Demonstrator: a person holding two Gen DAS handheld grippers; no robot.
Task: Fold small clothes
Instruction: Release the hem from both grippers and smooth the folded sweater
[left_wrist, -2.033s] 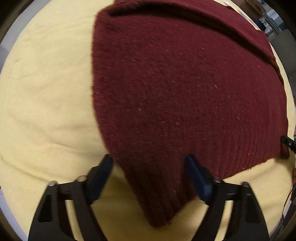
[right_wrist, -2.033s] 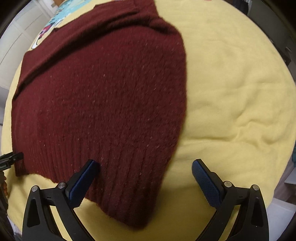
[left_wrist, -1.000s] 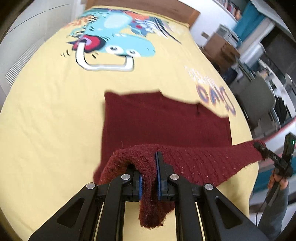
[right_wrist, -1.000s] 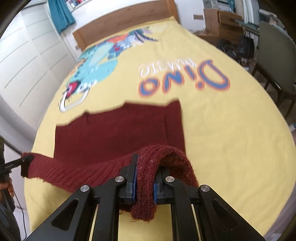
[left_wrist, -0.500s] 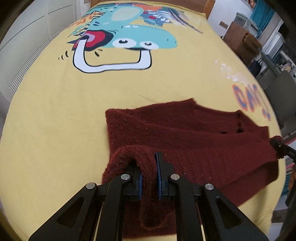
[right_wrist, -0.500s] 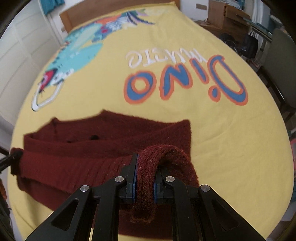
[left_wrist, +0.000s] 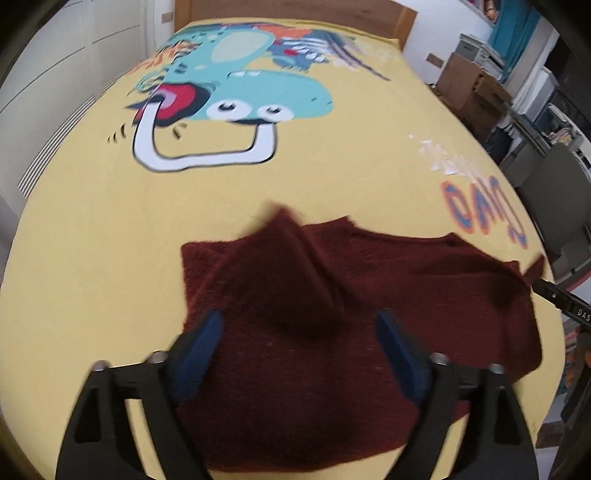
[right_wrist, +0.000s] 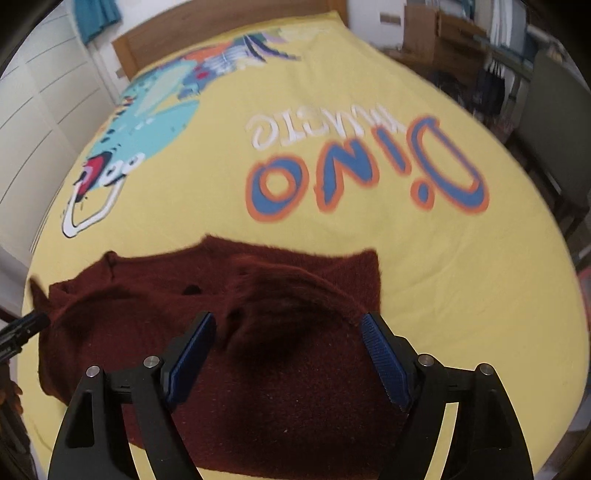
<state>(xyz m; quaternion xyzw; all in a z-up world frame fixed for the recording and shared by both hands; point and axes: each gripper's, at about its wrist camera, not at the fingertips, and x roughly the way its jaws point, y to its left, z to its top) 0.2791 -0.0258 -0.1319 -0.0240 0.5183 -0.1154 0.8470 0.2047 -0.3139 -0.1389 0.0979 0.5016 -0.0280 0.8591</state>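
Observation:
A dark red knitted sweater (left_wrist: 406, 295) lies folded in half on the yellow bedspread (left_wrist: 92, 229); in the right wrist view the sweater (right_wrist: 303, 369) fills the lower middle. My left gripper (left_wrist: 299, 325) hangs over its left end, jaws opening wide, the released hem corner dropping between them without touching the blue pads (left_wrist: 400, 356). My right gripper (right_wrist: 288, 325) hovers over the right end, jaws also opening, a loose hump of hem falling between its pads (right_wrist: 382, 363). The right gripper's tip (left_wrist: 557, 299) shows at the sweater's far right end.
The bedspread carries a dinosaur print (left_wrist: 236, 99) and "DINO" lettering (right_wrist: 369, 173). A wooden headboard (left_wrist: 295, 13) stands at the far end. White wardrobe doors (right_wrist: 44, 110) line the left, cardboard boxes (left_wrist: 469, 88) and a chair (right_wrist: 557, 129) the right.
Both grippers carried the hem forward and down over the sweater, doubling it over. Both then went from shut on the hem to wide open, and the hem fell onto the lower layer.

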